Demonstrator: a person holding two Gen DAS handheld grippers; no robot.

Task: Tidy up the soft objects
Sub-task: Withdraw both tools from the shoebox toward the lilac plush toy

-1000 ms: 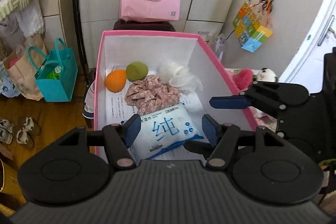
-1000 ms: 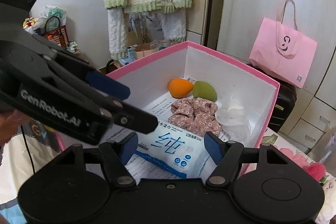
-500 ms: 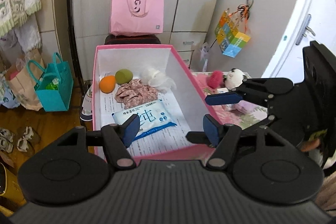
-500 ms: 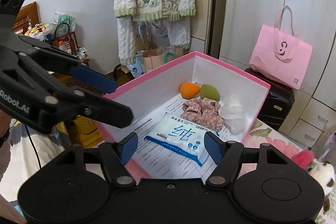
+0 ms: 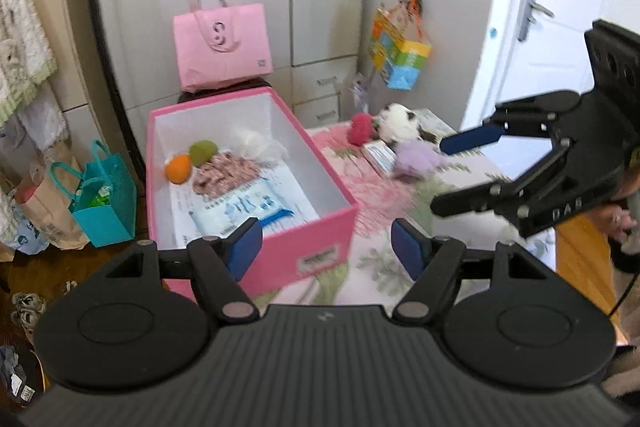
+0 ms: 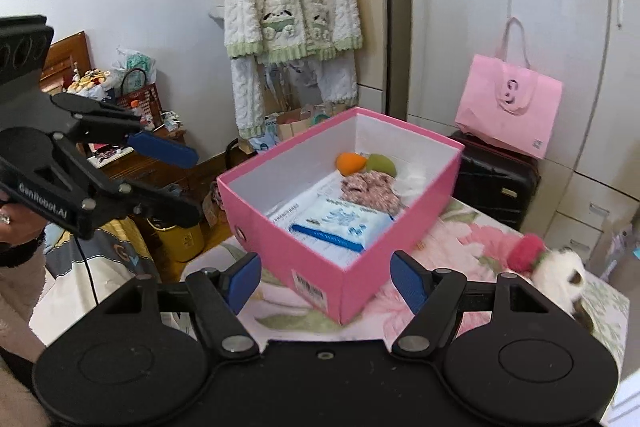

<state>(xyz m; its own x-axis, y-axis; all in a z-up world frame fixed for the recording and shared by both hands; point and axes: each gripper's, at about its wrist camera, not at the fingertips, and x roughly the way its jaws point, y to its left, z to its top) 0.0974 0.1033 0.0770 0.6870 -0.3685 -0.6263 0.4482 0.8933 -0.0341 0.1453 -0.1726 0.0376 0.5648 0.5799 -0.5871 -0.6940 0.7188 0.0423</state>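
A pink box (image 5: 320,239) (image 6: 280,239) stands on the flowered bed. Inside lie an orange sponge (image 5: 179,167), a green sponge (image 5: 203,151), a floral scrunchie (image 5: 230,174), a white fluffy piece (image 5: 256,143) and a blue-white wipes pack (image 5: 256,207) (image 6: 340,219). On the bed to its right lie a red pompom (image 5: 360,131) (image 6: 524,253), a panda plush (image 5: 400,123) (image 6: 560,267) and a lilac soft toy (image 5: 418,157). My left gripper (image 5: 326,251) is open and empty near the box's front wall. My right gripper (image 6: 326,281) is open and empty, held back from the box.
A pink tote (image 5: 222,45) sits on a dark suitcase (image 6: 496,183) behind the box. A teal bag (image 5: 106,203) and a paper bag stand on the floor at left. A white door (image 5: 536,27) is at right. A knit cardigan (image 6: 288,7) hangs on the wall.
Both grippers have pulled back and up from inside the box, both still open and empty. The wipes pack stays in the box. The soft toys on the bed have come into view.
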